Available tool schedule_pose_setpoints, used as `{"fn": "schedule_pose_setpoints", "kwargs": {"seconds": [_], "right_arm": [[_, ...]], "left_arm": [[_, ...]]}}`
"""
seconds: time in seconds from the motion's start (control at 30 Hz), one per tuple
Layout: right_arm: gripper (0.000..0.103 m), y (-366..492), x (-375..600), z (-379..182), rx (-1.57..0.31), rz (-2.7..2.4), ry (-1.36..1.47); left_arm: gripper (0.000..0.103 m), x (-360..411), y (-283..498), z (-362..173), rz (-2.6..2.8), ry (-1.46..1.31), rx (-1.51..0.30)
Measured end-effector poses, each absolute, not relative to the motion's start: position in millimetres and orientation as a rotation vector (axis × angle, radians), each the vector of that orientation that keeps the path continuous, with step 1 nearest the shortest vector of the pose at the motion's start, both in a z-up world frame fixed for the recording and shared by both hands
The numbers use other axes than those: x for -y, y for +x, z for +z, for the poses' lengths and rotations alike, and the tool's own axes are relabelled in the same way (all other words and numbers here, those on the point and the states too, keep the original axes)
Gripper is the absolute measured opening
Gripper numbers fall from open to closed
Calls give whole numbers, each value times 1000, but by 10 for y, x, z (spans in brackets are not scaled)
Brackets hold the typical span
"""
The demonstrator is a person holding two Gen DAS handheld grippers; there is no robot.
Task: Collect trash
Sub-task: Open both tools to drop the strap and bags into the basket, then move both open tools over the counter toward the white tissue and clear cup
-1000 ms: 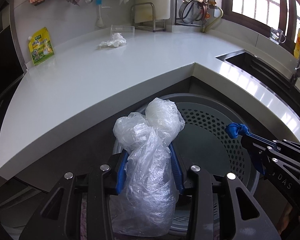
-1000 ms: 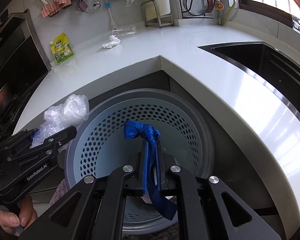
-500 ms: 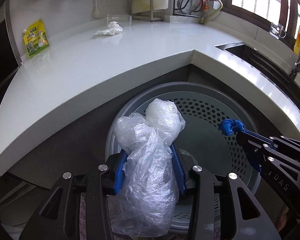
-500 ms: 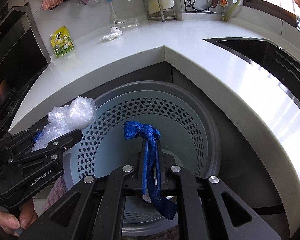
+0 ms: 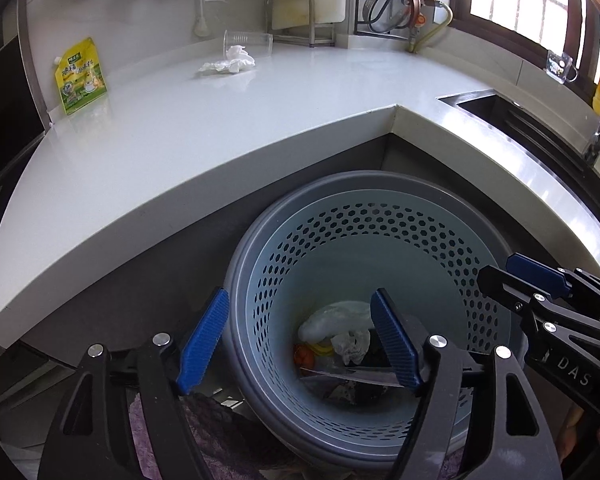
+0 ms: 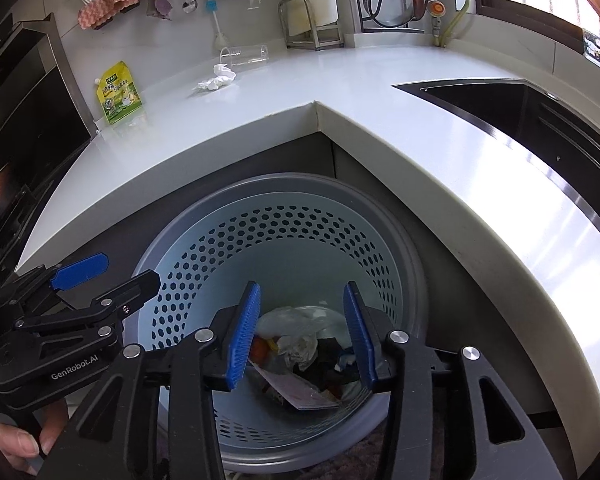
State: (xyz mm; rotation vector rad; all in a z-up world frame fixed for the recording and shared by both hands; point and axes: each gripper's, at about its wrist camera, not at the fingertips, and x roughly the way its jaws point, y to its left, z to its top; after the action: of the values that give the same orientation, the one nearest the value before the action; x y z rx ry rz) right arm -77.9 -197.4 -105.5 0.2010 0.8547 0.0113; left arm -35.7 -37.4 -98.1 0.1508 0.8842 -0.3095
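Observation:
Both grippers hang over a perforated pale-blue bin (image 5: 380, 216) (image 6: 204, 256) on the floor below the counter corner. My left gripper (image 5: 300, 332) has its jaws opening with nothing between them. The right gripper (image 6: 302, 326) is likewise opening and empty. A clear plastic bag (image 5: 332, 322) (image 6: 296, 342) lies crumpled among other rubbish at the bin's bottom; the blue strap is not clear to see there. On the white counter (image 5: 220, 128) a crumpled tissue (image 5: 230, 62) (image 6: 216, 79) lies beside a clear plastic cup (image 5: 246, 39) (image 6: 244, 54) on its side.
A yellow-green pouch (image 5: 80, 76) (image 6: 119, 94) leans on the back wall at the left. A sink (image 6: 532, 116) is set into the counter at the right. Utensils and cloths hang above. A hand (image 6: 20, 444) grips the left tool's handle.
Both grippers have opened. The plastic bag left the left jaws and the blue strap left the right jaws; both dropped into the bin. Neither hand shifted noticeably.

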Motion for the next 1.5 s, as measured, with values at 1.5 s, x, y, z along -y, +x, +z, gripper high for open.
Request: {"fn": "schedule_pose_setpoints", "kwargs": {"seconds": [1.5], "right_arm": [[69,972,2603,-122,-706,112,162]], "left_arm": [[97,369,2560,-257,-15,12,-787]]}}
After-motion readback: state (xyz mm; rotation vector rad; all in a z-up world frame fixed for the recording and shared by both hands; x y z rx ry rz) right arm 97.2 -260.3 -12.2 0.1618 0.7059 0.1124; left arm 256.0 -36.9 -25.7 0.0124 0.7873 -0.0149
